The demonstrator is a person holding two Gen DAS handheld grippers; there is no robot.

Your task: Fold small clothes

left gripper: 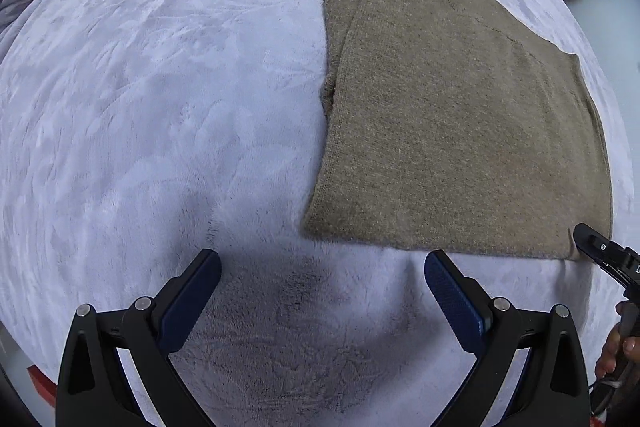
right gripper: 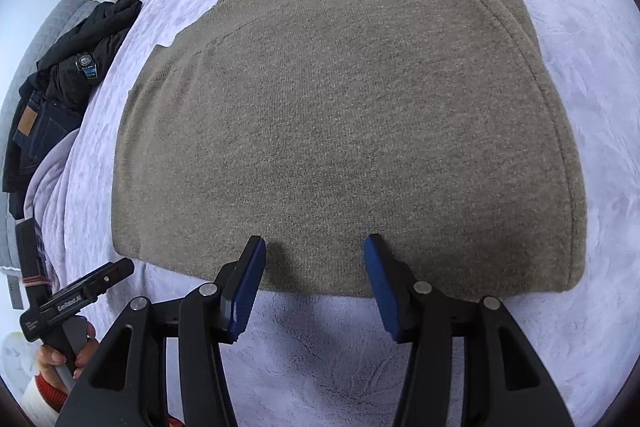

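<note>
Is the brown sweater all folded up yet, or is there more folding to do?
Partly done, it looks like. The brown sweater lies flat on the fluffy blanket, with one side already folded over, showing a layer underneath. Right now nothing is held: the left gripper waits open over bare blanket, and the right gripper is open at the sweater's near edge. It is still big, so probably another fold is left.

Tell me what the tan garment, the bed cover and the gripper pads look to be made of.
Tan garment: knit, probably wool-like; fine stitch grain, fuzzy edges, matte.
Bed cover: plush fleece or velvet, likely; brushed nap showing light and dark swirls.
Pads: blue, finely ribbed, rubbery-looking, on black matte plastic-looking arms.
</note>
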